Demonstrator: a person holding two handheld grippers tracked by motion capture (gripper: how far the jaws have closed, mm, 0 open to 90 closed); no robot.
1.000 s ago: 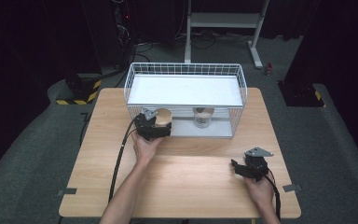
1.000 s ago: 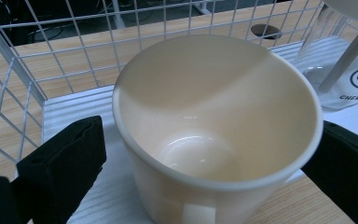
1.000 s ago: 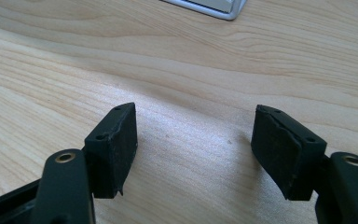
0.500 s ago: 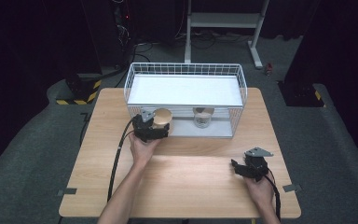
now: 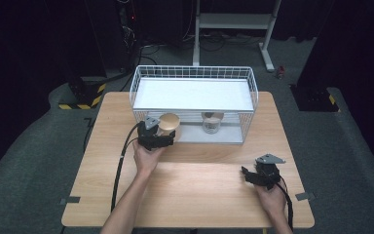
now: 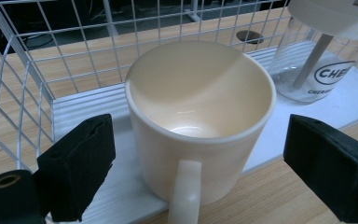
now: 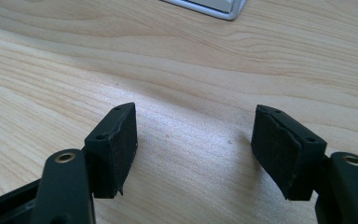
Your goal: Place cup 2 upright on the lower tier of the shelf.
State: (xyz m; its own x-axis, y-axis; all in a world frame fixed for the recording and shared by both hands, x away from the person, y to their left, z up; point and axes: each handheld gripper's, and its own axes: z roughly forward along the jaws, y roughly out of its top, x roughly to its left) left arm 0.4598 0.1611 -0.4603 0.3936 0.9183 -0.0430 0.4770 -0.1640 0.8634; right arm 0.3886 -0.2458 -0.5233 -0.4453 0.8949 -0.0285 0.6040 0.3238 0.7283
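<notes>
- Dark room, grey floor; light wooden surface [image 5: 190, 195] carries one white wire basket [image 5: 193, 73] with a white shelf board across its top.
- Count: one cream ceramic mug [image 6: 200, 116], one clear glass jar with a white lid [image 6: 321, 56], two claws.
- Mug stands upright at the basket's open front edge, on the white base lip, handle facing the camera of the left gripper view. Jar sits farther in, off to the mug's side, apart from it.
- Left claw [image 6: 205, 163]: jaws spread wide either side of the mug, not touching it.
- Right claw [image 7: 196, 149]: open, empty, low over bare wood near the front right corner, well apart from the basket.
- Step, my read: left claw lined up to grasp the mug, or just released it; can't tell which.
- If grasping: close squarely on the mug body, clear of the handle and the basket wires.
</notes>
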